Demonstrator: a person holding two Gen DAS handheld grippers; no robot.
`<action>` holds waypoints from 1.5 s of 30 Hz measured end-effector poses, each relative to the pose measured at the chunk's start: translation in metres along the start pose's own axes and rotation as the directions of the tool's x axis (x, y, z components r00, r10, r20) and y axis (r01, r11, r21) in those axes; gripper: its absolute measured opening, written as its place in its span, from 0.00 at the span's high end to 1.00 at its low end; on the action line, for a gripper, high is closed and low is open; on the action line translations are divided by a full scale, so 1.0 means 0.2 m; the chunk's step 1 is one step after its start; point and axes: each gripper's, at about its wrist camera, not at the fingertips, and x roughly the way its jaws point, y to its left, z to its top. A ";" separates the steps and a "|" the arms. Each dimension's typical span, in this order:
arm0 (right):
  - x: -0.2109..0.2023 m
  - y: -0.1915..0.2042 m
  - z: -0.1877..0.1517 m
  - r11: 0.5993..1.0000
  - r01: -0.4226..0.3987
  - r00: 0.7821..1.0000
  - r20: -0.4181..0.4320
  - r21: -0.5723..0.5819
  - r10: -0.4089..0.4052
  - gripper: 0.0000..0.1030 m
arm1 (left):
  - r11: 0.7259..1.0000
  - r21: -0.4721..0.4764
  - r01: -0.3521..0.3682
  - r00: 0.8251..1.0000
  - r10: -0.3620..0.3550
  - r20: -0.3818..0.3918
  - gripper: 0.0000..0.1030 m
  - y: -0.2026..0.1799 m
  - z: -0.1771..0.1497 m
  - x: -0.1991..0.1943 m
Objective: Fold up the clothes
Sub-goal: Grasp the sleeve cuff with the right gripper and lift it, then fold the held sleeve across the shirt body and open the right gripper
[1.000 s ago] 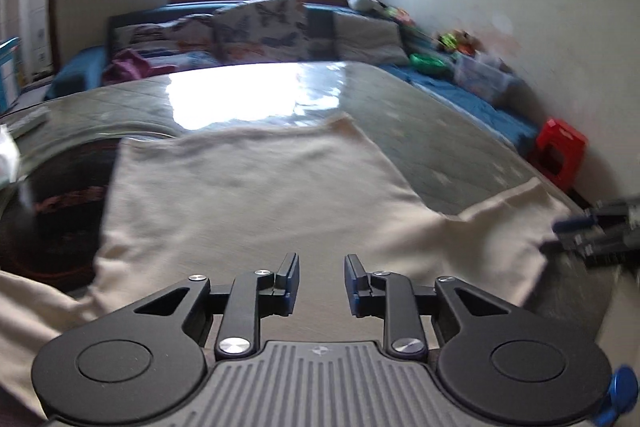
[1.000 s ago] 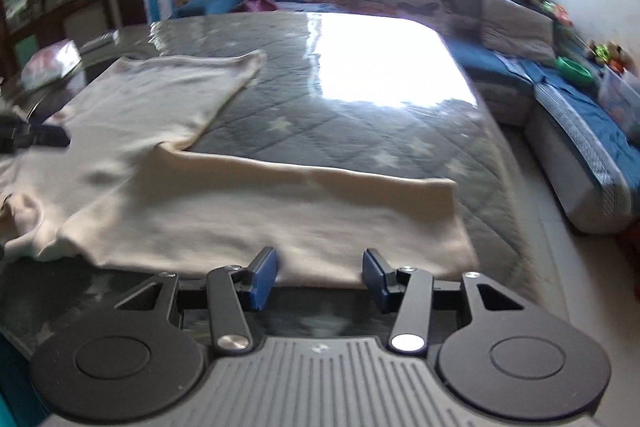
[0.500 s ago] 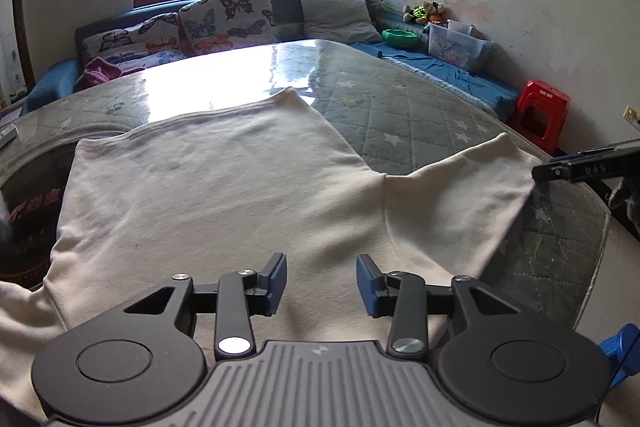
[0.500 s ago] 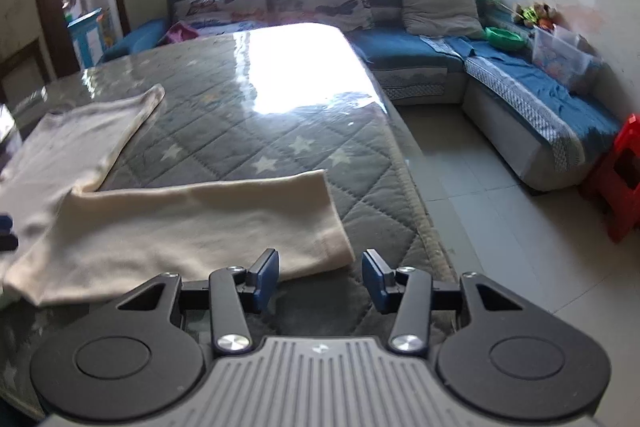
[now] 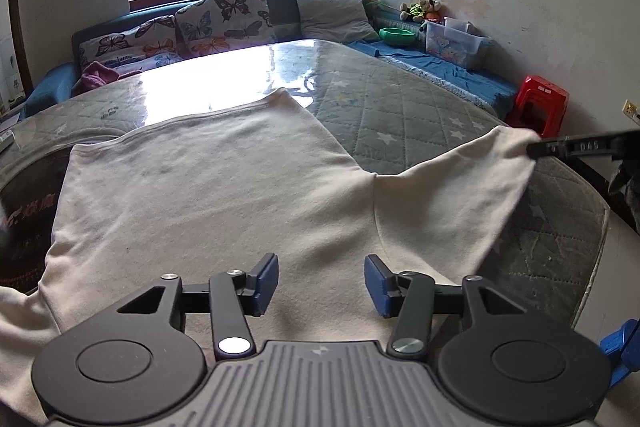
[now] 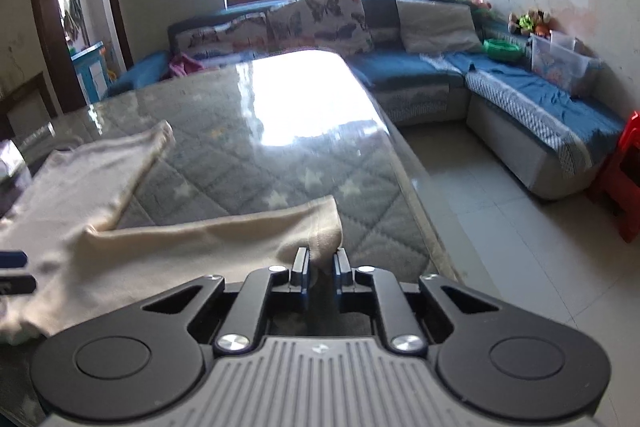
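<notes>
Two grippers work on one cream shirt (image 5: pixel 208 187), which lies spread flat on the quilted table (image 5: pixel 400 115), its body toward the window and one sleeve (image 5: pixel 448 195) stretched to the right edge. Our right gripper (image 6: pixel 320 263) has its jaws nearly together, pinching the cuff end of that sleeve. Our left gripper (image 5: pixel 320 283) hangs over the near part of the shirt with jaws wide apart and grips nothing.

We judge that the sleeve fold is the step in hand. The next move calls for carrying the cuff inward across the body while the pinch keeps firm, so the cloth does not slip.

The left view shows the whole garment and its flatness; the right view alone shows the cloth between the jaws.
</notes>
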 end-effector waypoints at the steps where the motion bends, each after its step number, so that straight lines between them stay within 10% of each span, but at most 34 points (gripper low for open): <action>1: -0.01 0.01 0.01 1.000 -0.003 1.000 0.010 -0.002 0.003 0.90 | 1.000 0.005 0.000 1.000 0.000 -0.003 0.48 -0.01 0.00 0.01; 13: -0.17 0.38 0.24 0.975 -0.109 0.987 0.092 -0.194 0.129 0.91 | 0.999 -0.023 -0.027 0.998 0.029 0.050 0.38 0.08 0.00 -0.09; 25: -0.24 1.06 0.43 0.830 -0.275 0.939 0.051 -0.484 0.341 0.91 | 0.966 -0.211 -0.151 0.976 0.180 0.124 0.35 0.49 -0.08 -0.32; 37: -0.04 1.62 0.17 0.652 -0.471 0.870 -0.194 -0.594 0.452 0.91 | 0.929 -0.320 -0.188 0.969 0.229 0.096 0.35 0.68 -0.26 -0.42; 45: 0.01 1.67 0.13 0.637 -0.521 0.846 -0.247 -0.569 0.472 0.79 | 0.927 -0.325 -0.189 0.969 0.229 0.090 0.36 0.67 -0.29 -0.45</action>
